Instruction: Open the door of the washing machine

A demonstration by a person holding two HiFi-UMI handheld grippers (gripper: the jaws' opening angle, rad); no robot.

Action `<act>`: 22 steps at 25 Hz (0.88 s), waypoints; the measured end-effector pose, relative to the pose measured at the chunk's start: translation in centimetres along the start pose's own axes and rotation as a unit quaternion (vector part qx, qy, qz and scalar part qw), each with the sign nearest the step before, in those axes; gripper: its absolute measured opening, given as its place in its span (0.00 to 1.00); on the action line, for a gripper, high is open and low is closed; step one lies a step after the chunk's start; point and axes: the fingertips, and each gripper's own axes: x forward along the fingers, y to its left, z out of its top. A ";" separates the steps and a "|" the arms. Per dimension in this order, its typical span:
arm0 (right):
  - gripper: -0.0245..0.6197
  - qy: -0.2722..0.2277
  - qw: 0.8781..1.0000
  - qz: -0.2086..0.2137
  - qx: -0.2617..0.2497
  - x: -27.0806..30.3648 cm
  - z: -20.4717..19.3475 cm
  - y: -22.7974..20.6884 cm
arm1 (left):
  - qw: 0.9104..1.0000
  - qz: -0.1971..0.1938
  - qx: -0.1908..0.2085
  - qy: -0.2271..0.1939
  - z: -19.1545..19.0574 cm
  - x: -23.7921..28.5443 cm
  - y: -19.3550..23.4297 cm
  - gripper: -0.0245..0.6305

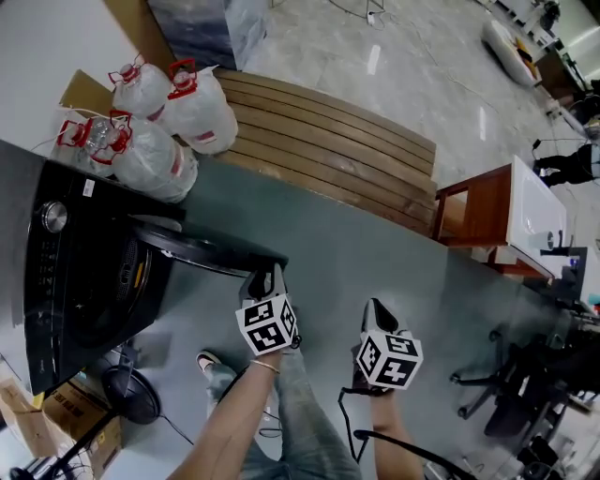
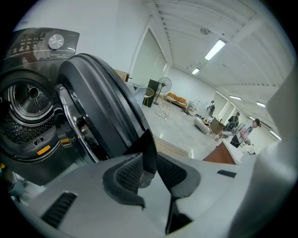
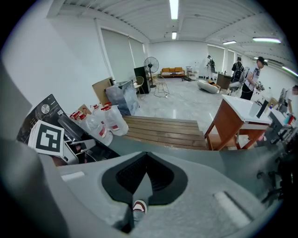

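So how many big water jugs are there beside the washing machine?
4, bunched beside the washing machine, against the wooden bench. In the head view: upper-left jug, upper-right jug, lower-left jug, lower-right jug. Others may hide behind them.

washing machine [image 1: 89,281] chopped off at the head view's left edge, door [image 2: 100,109] edge half hidden inside the left claw [image 2: 150,162], people [image 3: 242,69] way back too tiny

Bright, even light from ceiling strips [image 3: 173,8]; glare streaks on floor [image 1: 374,58]; fisheye bending, dark corners.
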 end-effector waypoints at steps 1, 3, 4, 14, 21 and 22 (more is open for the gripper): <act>0.05 0.002 1.000 0.001 -0.001 -0.1 -0.2 0.3 | 1.000 -0.001 0.002 0.001 0.0 -0.3 0.1 0.18; 0.05 0.006 1.000 0.004 -0.003 -0.4 -0.5 1.0 | 1.000 -0.008 0.017 0.003 -0.1 -1.1 0.3 0.18; 0.05 0.007 1.000 0.006 -0.005 -0.5 -0.6 1.4 | 0.999 -0.015 0.028 0.004 -0.1 -1.6 0.4 0.18; 0.05 -0.004 0.991 0.082 -0.104 1.2 3.0 11.9 | 0.998 0.002 0.010 -0.056 3.9 -9.2 7.5 0.18; 0.05 -0.027 0.968 0.162 -0.187 -1.0 4.7 22.2 | 0.991 0.068 0.010 -0.113 7.9 -18.8 14.5 0.13; 0.05 -0.031 0.964 0.175 -0.199 -1.6 5.0 23.8 | 0.989 0.084 0.009 -0.121 8.6 -20.5 15.6 0.12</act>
